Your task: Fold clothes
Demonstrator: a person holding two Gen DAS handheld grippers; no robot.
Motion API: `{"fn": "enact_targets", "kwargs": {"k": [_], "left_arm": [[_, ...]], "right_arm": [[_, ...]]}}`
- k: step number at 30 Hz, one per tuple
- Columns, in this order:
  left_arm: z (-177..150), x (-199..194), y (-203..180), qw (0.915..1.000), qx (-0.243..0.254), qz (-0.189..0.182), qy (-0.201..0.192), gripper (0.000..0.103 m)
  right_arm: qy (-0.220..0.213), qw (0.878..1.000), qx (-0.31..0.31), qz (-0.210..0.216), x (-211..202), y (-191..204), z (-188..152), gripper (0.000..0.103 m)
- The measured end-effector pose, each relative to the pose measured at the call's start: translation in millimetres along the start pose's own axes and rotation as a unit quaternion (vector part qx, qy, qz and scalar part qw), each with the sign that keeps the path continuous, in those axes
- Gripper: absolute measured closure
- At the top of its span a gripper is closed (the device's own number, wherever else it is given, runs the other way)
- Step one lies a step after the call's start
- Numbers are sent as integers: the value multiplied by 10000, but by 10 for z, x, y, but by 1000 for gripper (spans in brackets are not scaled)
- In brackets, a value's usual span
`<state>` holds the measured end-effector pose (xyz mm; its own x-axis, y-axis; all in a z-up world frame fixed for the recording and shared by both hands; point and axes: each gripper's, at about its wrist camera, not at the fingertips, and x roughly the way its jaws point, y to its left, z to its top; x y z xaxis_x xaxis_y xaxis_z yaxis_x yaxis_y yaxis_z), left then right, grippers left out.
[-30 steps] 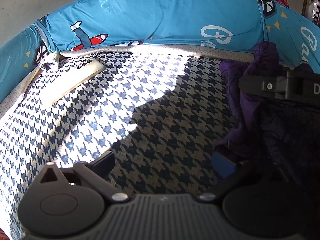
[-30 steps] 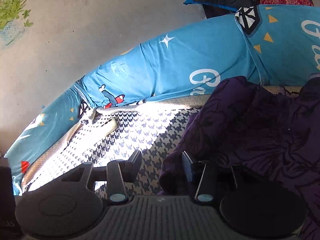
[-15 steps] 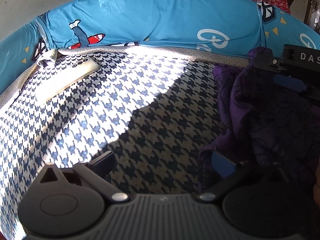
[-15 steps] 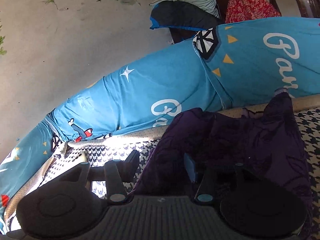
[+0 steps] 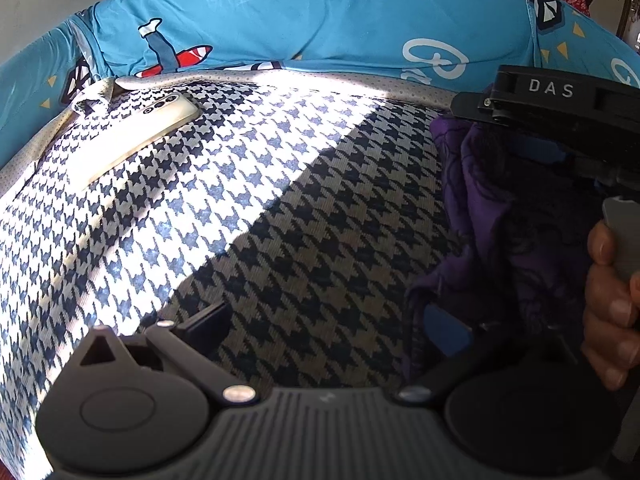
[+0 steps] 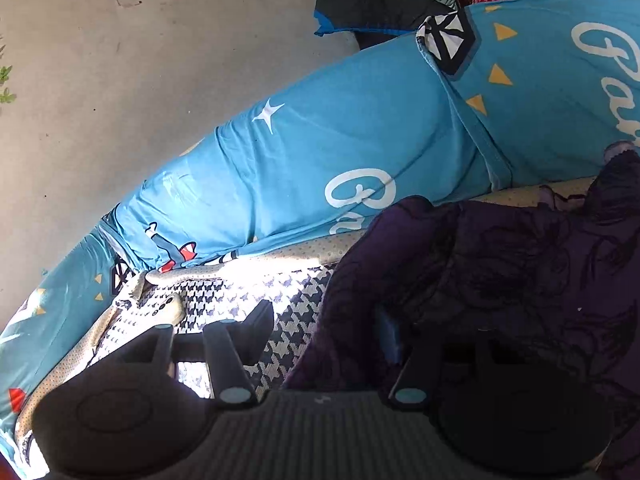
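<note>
Left gripper (image 5: 324,322) open wide, right finger against garment (image 5: 500,216). Right gripper (image 6: 324,330) open beside garment edge. Phone (image 5: 136,140) far left on blanket (image 5: 248,200).

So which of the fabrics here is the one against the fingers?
The dark purple garment, crumpled beside the right gripper; the houndstooth cover lies flat underneath and the blue bolster behind.

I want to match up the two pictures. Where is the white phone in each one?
Left wrist view: the phone lies upper left on the checked cover, in the sun.
Right wrist view: the phone shows lower left, small, beyond the gripper's left finger.
Shared landmark: the blue pillow's red-and-white plane print sits just behind the phone in both.
</note>
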<state>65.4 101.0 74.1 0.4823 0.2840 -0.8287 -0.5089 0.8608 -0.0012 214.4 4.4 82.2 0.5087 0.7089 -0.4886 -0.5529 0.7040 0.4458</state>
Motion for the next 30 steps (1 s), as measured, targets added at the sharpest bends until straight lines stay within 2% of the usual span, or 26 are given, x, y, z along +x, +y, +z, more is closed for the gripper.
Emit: {"fn": "enact_targets", "kwargs": {"k": [4,9,13,20,25,30], "left_arm": [[1,15,5,10000,-35,8,51,0],[0,3,-12,10000,-1,25,23,0],[27,-13,8,10000,-59,51,-28,0],[46,-37,1,9998,-91,130,-111,0],[51,-61,1,9996,-117,203,-181,0],[65,-93,16,9992,-191,259,-251,0]], "right_arm": [[255,9993,-251,129,93,70,-85,44],[267,9987,-384,205,37,122,-58,44],[220,9991,-232,291,-147,89,5,44],[118,9999,-99,48,-577,-33,20,44],[338,9992,-225,-35,-812,-63,-110,44],[623,9959,-656,-57,-989,13,-326,44]]}}
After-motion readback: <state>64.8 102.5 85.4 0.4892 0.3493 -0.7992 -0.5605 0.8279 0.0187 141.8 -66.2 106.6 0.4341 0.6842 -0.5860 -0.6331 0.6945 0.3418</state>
